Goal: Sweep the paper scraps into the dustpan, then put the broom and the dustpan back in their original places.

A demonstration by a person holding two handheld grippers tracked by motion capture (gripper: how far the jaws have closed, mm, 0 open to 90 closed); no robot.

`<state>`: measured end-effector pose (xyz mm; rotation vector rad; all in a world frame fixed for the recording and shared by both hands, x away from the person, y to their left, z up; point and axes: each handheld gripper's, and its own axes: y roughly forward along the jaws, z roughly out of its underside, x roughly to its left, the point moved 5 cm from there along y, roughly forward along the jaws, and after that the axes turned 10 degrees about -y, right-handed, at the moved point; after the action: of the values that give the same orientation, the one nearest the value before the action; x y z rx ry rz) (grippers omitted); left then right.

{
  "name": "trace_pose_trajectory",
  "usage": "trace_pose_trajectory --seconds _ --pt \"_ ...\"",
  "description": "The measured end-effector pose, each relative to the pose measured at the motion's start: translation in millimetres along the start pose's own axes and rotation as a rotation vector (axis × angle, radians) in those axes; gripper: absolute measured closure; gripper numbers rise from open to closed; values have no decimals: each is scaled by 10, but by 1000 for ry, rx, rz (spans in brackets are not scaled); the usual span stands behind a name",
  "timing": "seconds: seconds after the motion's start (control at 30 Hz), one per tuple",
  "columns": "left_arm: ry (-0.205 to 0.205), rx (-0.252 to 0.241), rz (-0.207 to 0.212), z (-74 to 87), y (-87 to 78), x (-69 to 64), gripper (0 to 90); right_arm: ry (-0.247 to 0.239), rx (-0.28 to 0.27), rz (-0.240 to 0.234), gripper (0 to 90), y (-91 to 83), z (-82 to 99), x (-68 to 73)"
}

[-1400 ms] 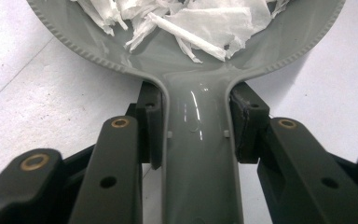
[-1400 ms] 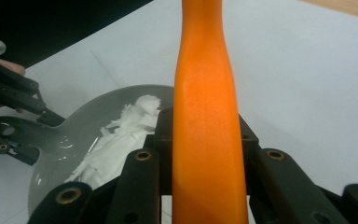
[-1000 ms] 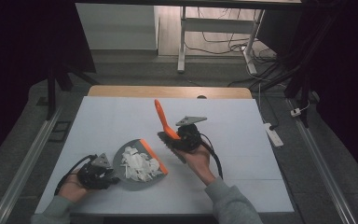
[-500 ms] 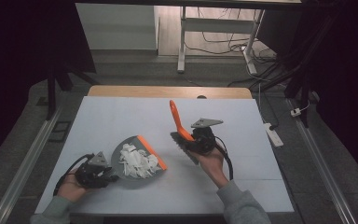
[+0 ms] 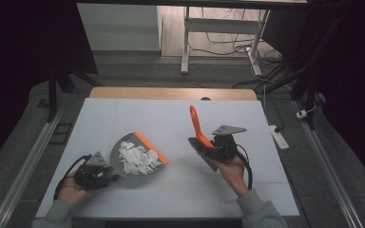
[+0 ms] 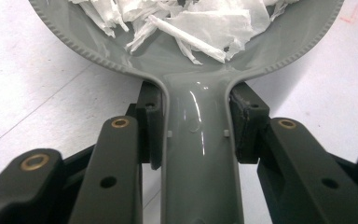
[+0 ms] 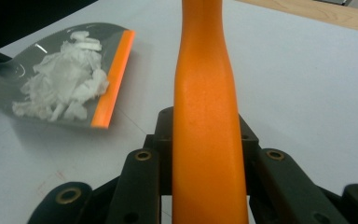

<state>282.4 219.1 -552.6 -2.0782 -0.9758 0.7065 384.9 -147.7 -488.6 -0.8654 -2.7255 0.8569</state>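
A grey dustpan (image 5: 135, 159) with an orange lip lies on the white table, heaped with white paper scraps (image 5: 134, 156). My left gripper (image 5: 105, 174) is shut on the dustpan's handle (image 6: 199, 154), its pads (image 6: 152, 126) pressed against both sides. My right gripper (image 5: 208, 145) is shut on a brush with an orange handle (image 5: 197, 126) that points up and away; grey bristles (image 5: 203, 154) hang below the hand. In the right gripper view the orange handle (image 7: 205, 126) runs up between the jaws, and the dustpan (image 7: 63, 74) lies off to the left.
The white table top (image 5: 171, 190) has a wooden strip (image 5: 171, 93) along its far edge. Rails run down both sides of the table. A desk frame and cables stand on the floor beyond it. A white power strip (image 5: 279, 135) lies by the right edge.
My right gripper has carried the brush to the right, away from the dustpan. The left gripper and dustpan have stayed put.
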Motion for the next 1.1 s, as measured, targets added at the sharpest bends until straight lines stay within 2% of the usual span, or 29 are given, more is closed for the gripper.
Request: trace_pose_trajectory --seconds 0.6,0.83,1.0,1.1 --pt "-160 -83 -87 -35 -62 80 617 25 25 -28 711 -305 257 -57" --pt "-255 -93 -146 -30 -53 143 617 30 46 -55 711 -377 350 -62" --pt "-328 -91 -190 -17 -24 198 617 57 69 -94 711 -404 416 -42" --pt "-356 -91 -210 -17 7 231 617 64 79 -107 711 -415 441 -35"
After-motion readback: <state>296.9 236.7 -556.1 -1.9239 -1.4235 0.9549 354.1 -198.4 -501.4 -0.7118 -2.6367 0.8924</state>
